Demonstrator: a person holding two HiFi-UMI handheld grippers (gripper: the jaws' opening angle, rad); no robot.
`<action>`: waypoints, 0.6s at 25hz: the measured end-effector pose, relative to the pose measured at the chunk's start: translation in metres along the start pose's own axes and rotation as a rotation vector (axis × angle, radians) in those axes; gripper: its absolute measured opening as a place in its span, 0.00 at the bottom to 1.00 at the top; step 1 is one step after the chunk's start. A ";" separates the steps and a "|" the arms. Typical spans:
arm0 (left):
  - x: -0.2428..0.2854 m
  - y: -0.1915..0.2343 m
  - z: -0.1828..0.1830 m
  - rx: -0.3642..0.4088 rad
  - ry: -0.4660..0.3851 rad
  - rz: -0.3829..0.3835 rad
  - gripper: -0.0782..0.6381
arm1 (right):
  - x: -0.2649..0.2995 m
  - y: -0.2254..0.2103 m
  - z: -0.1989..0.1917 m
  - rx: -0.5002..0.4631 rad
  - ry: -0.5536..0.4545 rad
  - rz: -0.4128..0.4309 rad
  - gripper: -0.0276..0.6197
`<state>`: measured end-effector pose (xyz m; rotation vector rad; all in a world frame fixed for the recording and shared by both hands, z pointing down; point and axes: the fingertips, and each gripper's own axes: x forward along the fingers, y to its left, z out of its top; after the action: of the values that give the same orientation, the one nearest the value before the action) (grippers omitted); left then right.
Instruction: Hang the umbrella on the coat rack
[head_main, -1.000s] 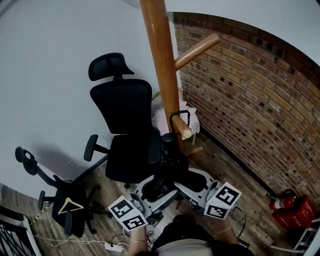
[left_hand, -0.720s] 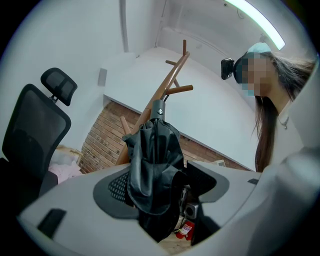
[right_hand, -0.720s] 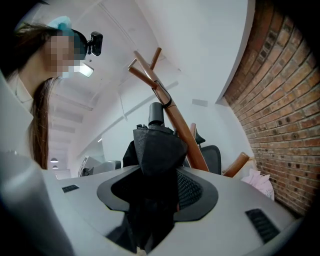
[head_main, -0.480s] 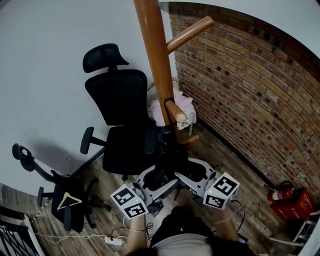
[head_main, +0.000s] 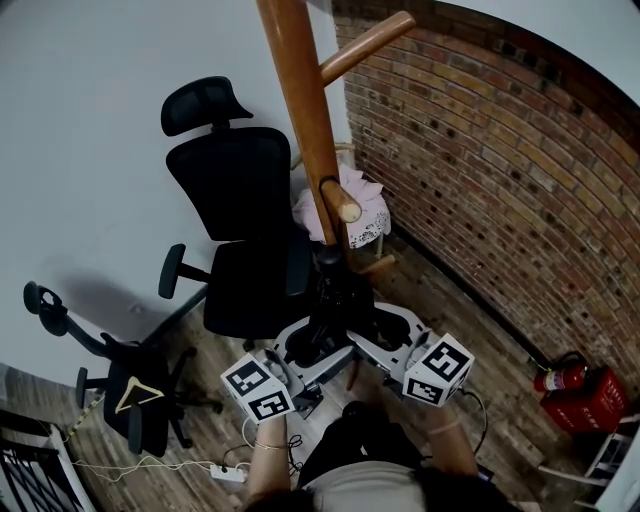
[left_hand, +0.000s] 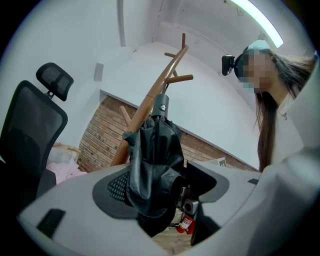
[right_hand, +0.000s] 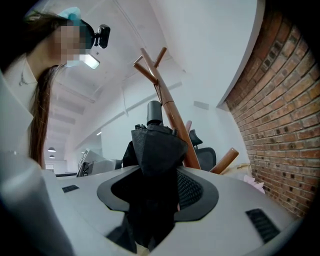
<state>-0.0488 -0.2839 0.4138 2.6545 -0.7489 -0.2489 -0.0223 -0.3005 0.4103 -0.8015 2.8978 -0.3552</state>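
A folded black umbrella (head_main: 335, 300) stands upright between my two grippers, below the lower peg (head_main: 343, 204) of the wooden coat rack (head_main: 300, 110). A thin dark strap runs from its top up to that peg and seems to loop round it. My left gripper (head_main: 305, 347) is shut on the umbrella's fabric from the left, my right gripper (head_main: 375, 335) from the right. The left gripper view has the umbrella (left_hand: 155, 150) bunched between the jaws of the left gripper (left_hand: 165, 200), with the rack (left_hand: 150, 100) behind. In the right gripper view the right gripper (right_hand: 150, 200) holds the umbrella (right_hand: 157, 150).
A black office chair (head_main: 240, 200) stands left of the rack. A second chair (head_main: 135, 395) with a wooden hanger on it is at lower left. A brick wall (head_main: 500, 180) runs along the right, with a fire extinguisher (head_main: 560, 378) at its foot. Pink cloth (head_main: 355, 195) lies behind the pole.
Both grippers and the umbrella have sunk a little below the peg. The strap loop, earlier standing up over the peg's tip, now hangs taut from the peg.
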 end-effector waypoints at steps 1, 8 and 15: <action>0.000 0.000 -0.001 0.004 0.000 -0.001 0.55 | -0.001 0.000 0.000 -0.004 -0.007 0.002 0.37; -0.003 0.000 -0.005 0.026 0.011 -0.021 0.55 | -0.002 0.002 -0.003 -0.052 -0.032 0.001 0.37; -0.008 0.000 0.001 0.069 0.001 0.047 0.55 | -0.004 0.002 -0.004 -0.105 0.005 -0.012 0.40</action>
<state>-0.0562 -0.2799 0.4136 2.6979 -0.8329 -0.2122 -0.0213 -0.2958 0.4141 -0.8351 2.9380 -0.2079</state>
